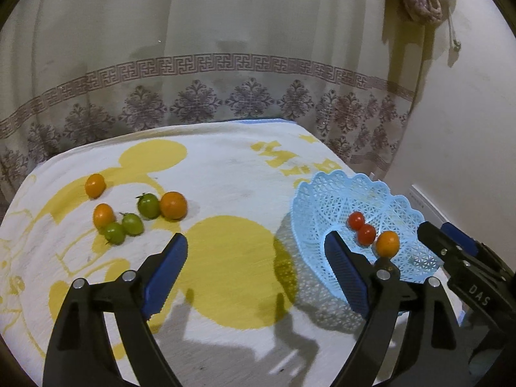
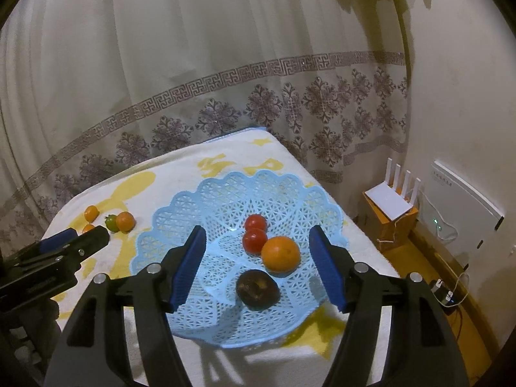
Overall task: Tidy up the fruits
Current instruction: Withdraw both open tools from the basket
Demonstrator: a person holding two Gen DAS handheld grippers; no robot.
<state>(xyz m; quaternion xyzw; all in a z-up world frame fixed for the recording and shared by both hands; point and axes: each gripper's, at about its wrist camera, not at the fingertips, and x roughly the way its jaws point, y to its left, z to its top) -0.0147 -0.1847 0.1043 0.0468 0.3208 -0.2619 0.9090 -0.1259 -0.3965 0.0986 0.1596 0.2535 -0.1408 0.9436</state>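
A light blue lattice basket sits on the right of the towel-covered table. It holds two red tomatoes, an orange and a dark brown fruit. On the towel to the left lie three small oranges and three green tomatoes. My right gripper is open and empty above the basket. My left gripper is open and empty over the towel between the loose fruit and the basket.
A white and yellow towel covers the table. A patterned curtain hangs behind it. On the floor to the right stand a white router on a box and a white unit with cables.
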